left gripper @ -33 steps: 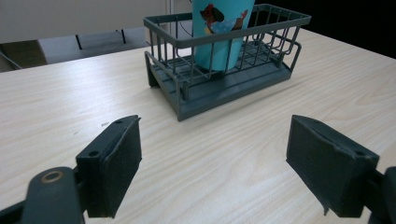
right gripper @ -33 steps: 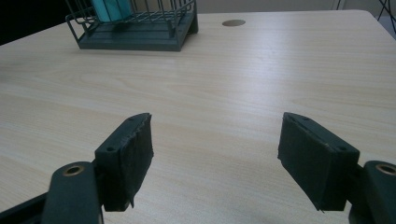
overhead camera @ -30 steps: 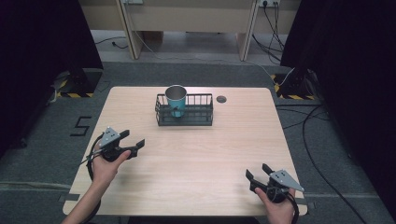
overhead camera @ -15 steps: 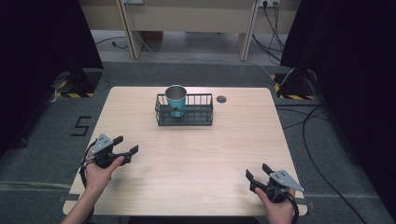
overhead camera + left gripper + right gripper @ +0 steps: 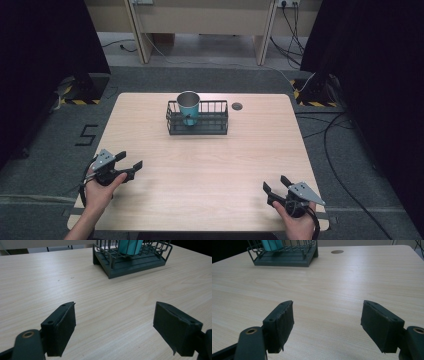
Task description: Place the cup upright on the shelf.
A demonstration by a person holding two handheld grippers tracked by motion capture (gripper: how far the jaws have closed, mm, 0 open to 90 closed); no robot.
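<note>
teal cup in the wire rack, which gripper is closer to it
Left. The left gripper sits open toward the table's near-left edge, below and left of the teal cup in the wire rack. The right gripper sits open at the near-right corner, farther off.

Two bare forearms are showing, no sleeves. Each hand is carrying a black gripper: the left gripper [image 5: 129, 166] and right gripper [image 5: 274, 185] are each wearing a grey three-cornered top plate, trailing a black cable, with flat dark padded jaws and brass-ringed screw holes.
</note>
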